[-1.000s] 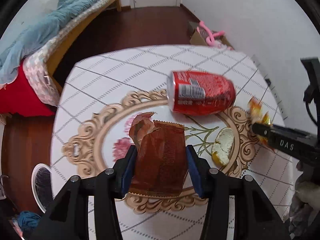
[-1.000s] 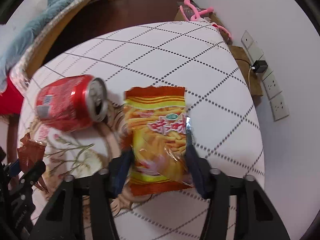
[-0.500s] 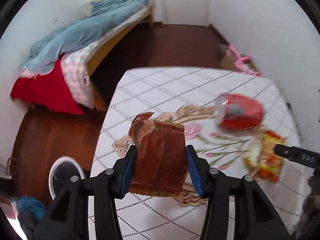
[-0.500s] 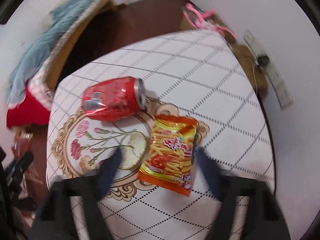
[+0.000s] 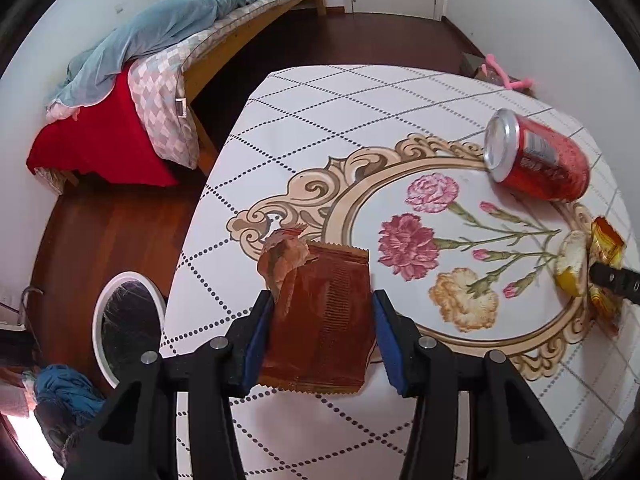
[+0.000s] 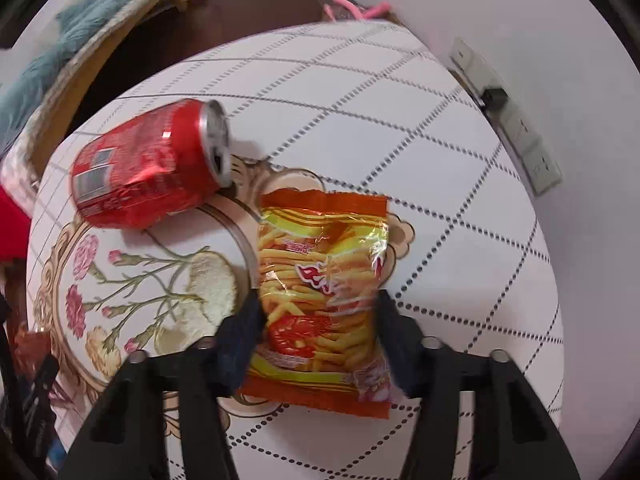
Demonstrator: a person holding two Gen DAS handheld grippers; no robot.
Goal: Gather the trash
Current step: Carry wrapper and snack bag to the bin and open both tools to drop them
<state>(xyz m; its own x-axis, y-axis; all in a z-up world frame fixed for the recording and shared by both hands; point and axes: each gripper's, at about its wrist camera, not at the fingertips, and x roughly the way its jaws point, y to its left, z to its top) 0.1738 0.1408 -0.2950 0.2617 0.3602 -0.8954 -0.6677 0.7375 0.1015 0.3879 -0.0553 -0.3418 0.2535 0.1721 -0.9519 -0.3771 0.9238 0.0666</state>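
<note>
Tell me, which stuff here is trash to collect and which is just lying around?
For the job:
- wrapper
- chip bag
- can
- bin on the floor

Just lying about:
- bed
- pink thing behind the table
- sockets on the wall

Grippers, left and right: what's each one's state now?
Left gripper: shut on the brown wrapper.
Right gripper: closing on the yellow snack bag, already between its pads.

Orange snack bag mostly hidden behind right gripper at frame edge; brown wrapper half cut off.
</note>
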